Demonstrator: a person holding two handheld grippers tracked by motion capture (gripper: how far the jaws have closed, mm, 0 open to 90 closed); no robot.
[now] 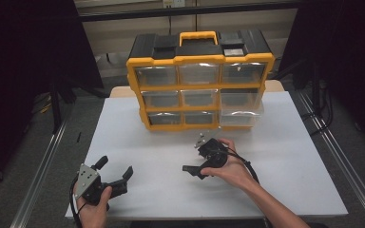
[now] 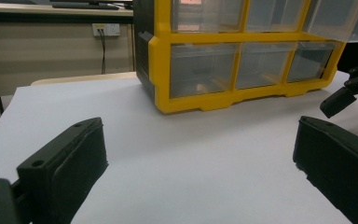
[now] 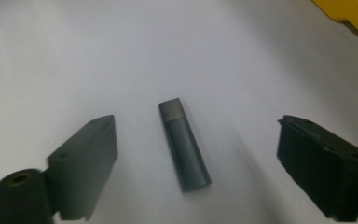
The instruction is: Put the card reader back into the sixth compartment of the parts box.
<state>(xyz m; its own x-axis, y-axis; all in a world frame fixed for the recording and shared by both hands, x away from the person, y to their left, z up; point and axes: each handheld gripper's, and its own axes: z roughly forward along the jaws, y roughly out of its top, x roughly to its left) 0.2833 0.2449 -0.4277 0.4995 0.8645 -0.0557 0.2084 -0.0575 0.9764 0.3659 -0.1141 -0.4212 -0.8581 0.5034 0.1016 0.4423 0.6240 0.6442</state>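
1. The left gripper (image 1: 116, 167) sits at the near left of the white table (image 1: 138, 142), held by the person's left hand (image 1: 92, 209). Its jaws are spread wide, with bare table between them and nothing held. A grey plate is on its top.

2. In the left gripper view, the same two black jaws frame empty table, and the organiser (image 2: 242, 56) stands ahead and to the right of them, well apart.

3. The organiser (image 1: 199, 80) is a yellow-and-black drawer cabinet with an orange handle, standing upright at the far middle of the table. It has three rows of three clear drawers. The lower right drawers stick out a little from the frame.

4. A small dark grey stick (image 3: 184, 144), like a capped tube with a lighter end, lies flat on the table. In the right gripper view it lies between the two jaws, touching neither.

5. The right gripper (image 1: 193, 156) is held by the right hand (image 1: 233, 168) right of the table's centre, in front of the organiser and tipped down toward the table. Its jaws are wide apart and grip nothing.

6. A yellow corner of the organiser shows at the top right of the right gripper view.
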